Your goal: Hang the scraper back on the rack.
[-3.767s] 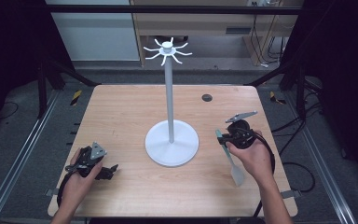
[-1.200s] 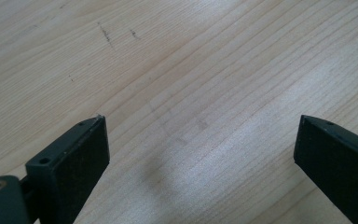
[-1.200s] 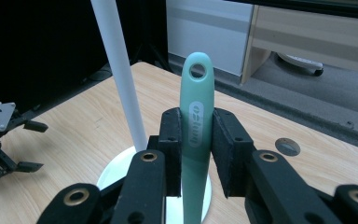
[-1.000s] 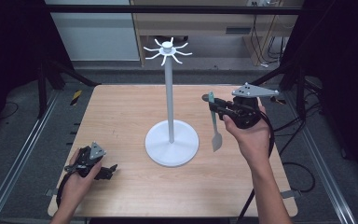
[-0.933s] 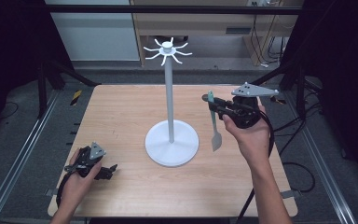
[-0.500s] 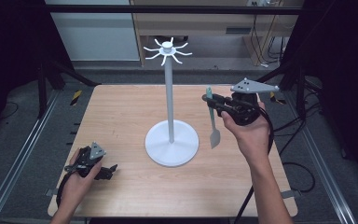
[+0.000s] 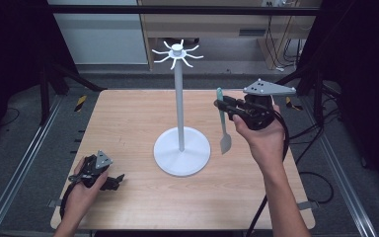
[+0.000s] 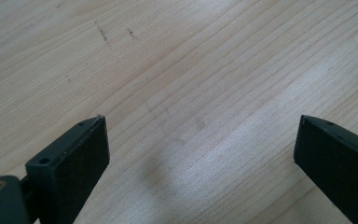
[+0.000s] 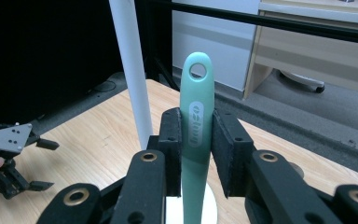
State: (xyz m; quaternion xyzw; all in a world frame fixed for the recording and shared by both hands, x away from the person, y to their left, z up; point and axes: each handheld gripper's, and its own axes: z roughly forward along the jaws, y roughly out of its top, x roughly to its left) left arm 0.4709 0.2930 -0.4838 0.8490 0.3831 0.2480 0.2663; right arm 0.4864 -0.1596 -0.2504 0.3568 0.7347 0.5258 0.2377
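A white hanging stand (image 7: 178,94) rises from a round base (image 7: 181,151) at the table's middle, with several hook arms (image 7: 177,51) at its top. My right gripper (image 7: 226,107) is held in the air to the right of the pole, shut on a mint-green spatula (image 7: 222,121) that hangs blade down. In the right gripper view the spatula's handle (image 9: 196,126) stands upright between the jaws, its hanging hole (image 9: 197,69) on top, beside the pole (image 9: 133,74). My left gripper (image 7: 114,180) rests low at the table's front left, open over bare wood (image 8: 200,116).
The wooden table (image 7: 128,123) is ringed by metal frame rails (image 7: 24,163). A wooden cabinet (image 7: 217,22) and cables stand beyond the far edge. A cable (image 7: 276,187) trails from the right gripper down along the forearm. The other gripper (image 9: 11,154) is seen far left in the right gripper view.
The right gripper has picked the spatula off the table and raised it, then shifted slightly toward the pole and upward. The left gripper has stayed put.
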